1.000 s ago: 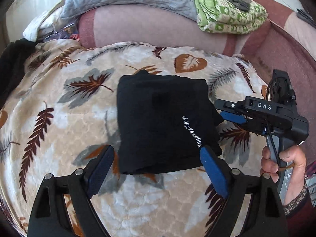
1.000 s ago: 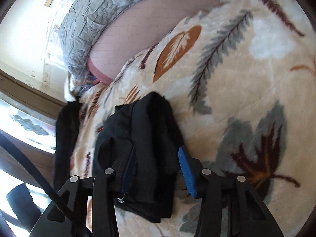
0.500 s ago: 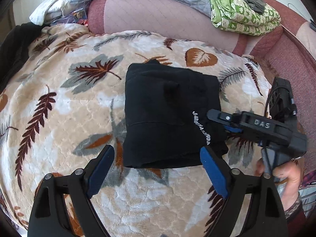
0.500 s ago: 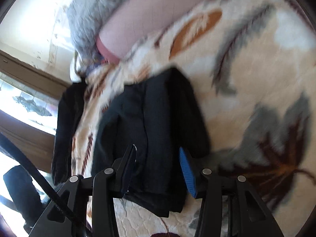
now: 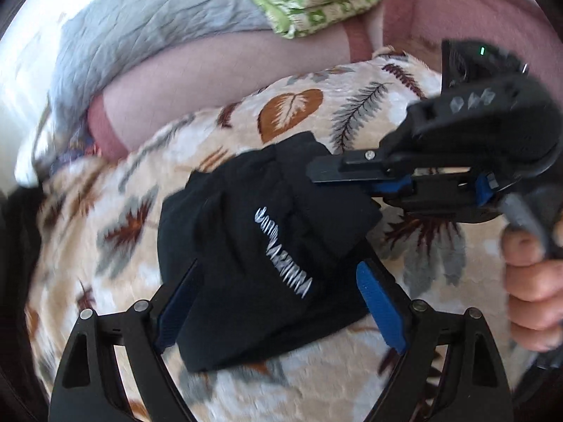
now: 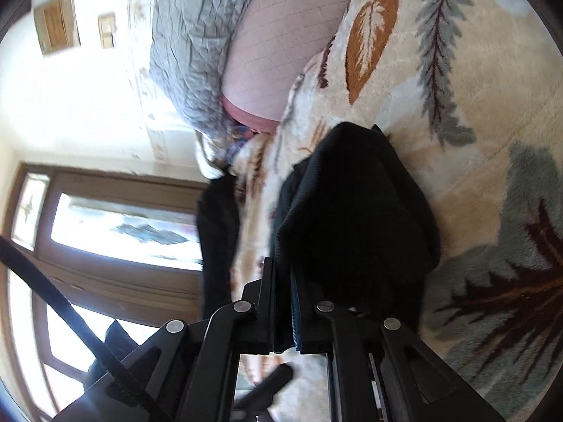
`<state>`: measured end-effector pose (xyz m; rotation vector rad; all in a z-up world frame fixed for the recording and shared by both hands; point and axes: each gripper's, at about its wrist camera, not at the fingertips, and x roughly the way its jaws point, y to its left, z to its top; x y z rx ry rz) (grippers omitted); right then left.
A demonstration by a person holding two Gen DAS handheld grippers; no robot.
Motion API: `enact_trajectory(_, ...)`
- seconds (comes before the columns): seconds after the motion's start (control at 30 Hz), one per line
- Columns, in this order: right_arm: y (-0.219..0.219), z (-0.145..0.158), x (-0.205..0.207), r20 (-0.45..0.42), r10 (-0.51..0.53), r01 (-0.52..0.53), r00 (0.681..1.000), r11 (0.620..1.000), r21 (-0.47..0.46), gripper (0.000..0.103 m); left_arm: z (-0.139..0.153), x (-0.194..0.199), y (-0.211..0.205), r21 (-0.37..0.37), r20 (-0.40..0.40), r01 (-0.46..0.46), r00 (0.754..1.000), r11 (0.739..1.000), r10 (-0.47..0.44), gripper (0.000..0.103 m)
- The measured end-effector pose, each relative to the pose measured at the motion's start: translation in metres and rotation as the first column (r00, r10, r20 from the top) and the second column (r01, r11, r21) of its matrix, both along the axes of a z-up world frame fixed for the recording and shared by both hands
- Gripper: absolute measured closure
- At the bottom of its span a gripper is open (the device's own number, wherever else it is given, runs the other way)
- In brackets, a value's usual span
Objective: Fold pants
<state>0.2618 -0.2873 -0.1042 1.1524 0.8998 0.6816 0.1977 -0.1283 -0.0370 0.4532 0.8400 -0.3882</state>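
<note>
Left wrist view
Count: one pair of black pants [image 5: 267,256], folded into a bundle with white lettering; one leaf-print blanket [image 5: 299,105] under it; one grey quilt [image 5: 147,24]; one green patterned cloth [image 5: 316,3].
Left gripper [image 5: 278,306]: fingers [image 5: 380,309] spread wide, one on each side of the bundle's near edge, pinching nothing.
Right gripper [image 5: 352,179]: comes in from the right; its fingers are pressed together on the bundle's right edge.
Hand [image 5: 527,274]: wraps the right gripper's handle.

Right wrist view
Count: one pair of pants [image 6: 352,218], bunched on the blanket [image 6: 485,81]; one window [image 6: 119,228].
Right gripper [image 6: 281,302]: fingers [image 6: 269,302] nearly together, pinching a fold of the black fabric.
</note>
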Motion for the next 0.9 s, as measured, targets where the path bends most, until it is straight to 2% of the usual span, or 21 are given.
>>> enact_trajectory(0.1,-0.009,0.002,-0.004,0.009,-0.004,0.003,1.000,0.998,0.058,0.095,-0.004,0.007,-0.016,0.059,0.045,0.012,0.999,0.998,-0.015,0.028)
enact_trajectory(0.13,-0.008,0.003,-0.004,0.011,0.000,0.000,1.000,0.998,0.064,0.095,-0.005,0.011,-0.019,0.072,0.050,0.008,0.999,0.997,-0.012,0.044)
enact_trajectory(0.17,-0.008,0.003,-0.004,0.014,0.005,-0.006,1.000,0.997,0.071,0.095,-0.007,0.017,-0.021,0.077,0.035,0.002,0.999,0.997,-0.005,0.071)
enact_trajectory(0.23,-0.007,0.004,-0.003,0.017,0.016,-0.017,1.000,0.997,0.072,0.094,-0.009,0.029,-0.019,0.062,-0.015,-0.033,0.999,0.998,0.034,0.094)
enact_trajectory(0.33,-0.013,0.009,-0.002,0.017,0.003,-0.004,1.000,0.999,0.041,0.089,-0.004,0.045,0.001,-0.052,-0.085,-0.095,0.992,0.994,0.091,0.094)
enact_trajectory(0.4,-0.026,0.010,-0.004,0.002,-0.036,0.036,0.999,0.999,0.001,0.073,0.000,0.049,0.011,-0.101,-0.116,-0.122,0.987,0.987,0.110,0.094)
enact_trajectory(0.43,-0.031,0.010,-0.005,-0.011,-0.054,0.054,0.998,0.998,-0.045,0.073,0.003,0.050,0.014,-0.112,-0.121,-0.126,0.986,0.986,0.112,0.094)
enact_trajectory(0.53,-0.044,0.008,-0.009,-0.065,-0.097,0.088,0.993,0.988,-0.128,0.071,0.009,0.050,0.016,-0.123,-0.127,-0.122,0.986,0.985,0.106,0.094)
enact_trajectory(0.57,-0.046,0.006,-0.010,-0.086,-0.110,0.096,0.990,0.983,-0.156,0.064,0.010,0.049,0.015,-0.123,-0.129,-0.117,0.986,0.985,0.101,0.094)
enact_trajectory(0.6,-0.047,0.005,-0.011,-0.095,-0.130,0.111,0.987,0.977,-0.183,0.051,0.009,0.048,0.014,-0.121,-0.130,-0.112,0.987,0.986,0.096,0.094)
enact_trajectory(0.63,-0.047,0.002,-0.011,-0.099,-0.145,0.122,0.985,0.971,-0.204,0.046,0.009,0.047,0.012,-0.117,-0.127,-0.108,0.987,0.987,0.093,0.094)
enact_trajectory(0.7,-0.042,-0.001,-0.007,-0.101,-0.151,0.124,0.983,0.964,-0.234,0.043,0.008,0.046,0.009,-0.104,-0.122,-0.103,0.988,0.989,0.090,0.094)
enact_trajectory(0.77,-0.034,-0.009,0.000,-0.105,-0.141,0.116,0.984,0.969,-0.216,0.043,0.007,0.045,0.008,-0.098,-0.126,-0.107,0.988,0.989,0.094,0.094)
enact_trajectory(0.8,-0.030,-0.013,0.004,-0.108,-0.143,0.119,0.984,0.973,-0.199,0.046,0.007,0.046,0.007,-0.097,-0.128,-0.109,0.987,0.989,0.096,0.094)
enact_trajectory(0.83,-0.027,-0.017,0.005,-0.112,-0.155,0.130,0.982,0.971,-0.200,0.053,0.008,0.046,0.007,-0.097,-0.129,-0.110,0.987,0.989,0.097,0.094)
enact_trajectory(0.87,-0.027,-0.018,0.004,-0.110,-0.156,0.131,0.982,0.970,-0.204,0.082,0.008,0.046,0.007,-0.100,-0.129,-0.109,0.987,0.989,0.096,0.094)
enact_trajectory(0.9,-0.023,-0.017,0.006,-0.109,-0.125,0.102,0.986,0.975,-0.197,0.097,0.009,0.046,0.006,-0.105,-0.131,-0.109,0.987,0.989,0.095,0.094)
